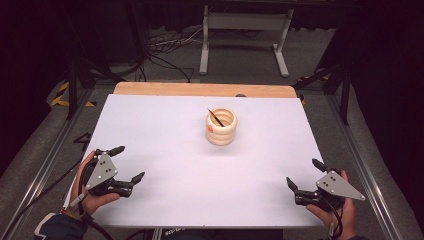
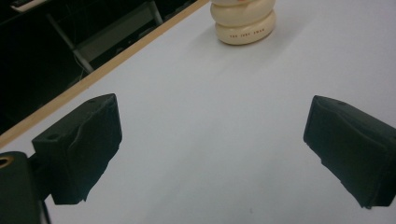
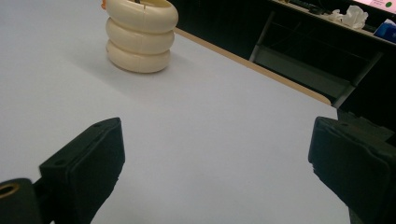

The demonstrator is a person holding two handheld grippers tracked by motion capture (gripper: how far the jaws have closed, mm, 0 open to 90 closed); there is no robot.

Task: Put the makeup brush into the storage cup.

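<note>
cream ringed holder (image 1: 221, 128) stands upright mid-table, a dark pen (image 1: 215, 117) leaning inside.

Cream ribbed holder made of three stacked rings (image 2: 244, 21): top cut off by upper edge of left gripper view; small printed lettering on its bottom ring too blurred to read. In right gripper view its rim (image 3: 140, 9) is clipped at the upper left. Thin dark stick (image 1: 216, 117) inside it: lower end hidden by the wall, kind too small to tell. Small orange spot (image 1: 212, 127) on its side: unidentifiable.
</note>
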